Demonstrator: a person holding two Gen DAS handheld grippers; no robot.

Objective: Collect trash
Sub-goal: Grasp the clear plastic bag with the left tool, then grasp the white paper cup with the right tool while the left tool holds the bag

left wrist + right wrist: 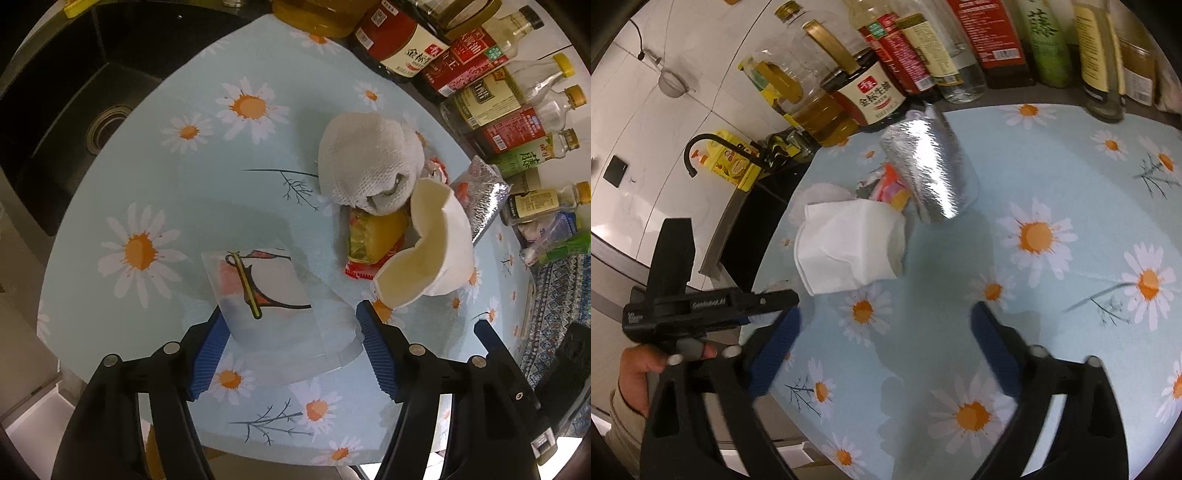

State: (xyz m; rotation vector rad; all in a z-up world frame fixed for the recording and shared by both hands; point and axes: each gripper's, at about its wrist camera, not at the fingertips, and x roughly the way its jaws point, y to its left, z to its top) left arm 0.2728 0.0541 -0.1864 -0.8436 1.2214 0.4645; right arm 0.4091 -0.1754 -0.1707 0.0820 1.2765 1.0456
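Crumpled tissue (369, 158) hides part of the yellow wrapper (375, 236) beneath.

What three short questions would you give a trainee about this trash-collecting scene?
1. True or false: the right gripper is open, with nothing between its fingers.
2. What sits between the fingers of the left gripper? A) clear packet B) glass bottle C) metal spoon
3. Fill in: the tablecloth is printed with white and orange ____.
Key: 1 true; 2 A; 3 daisies.
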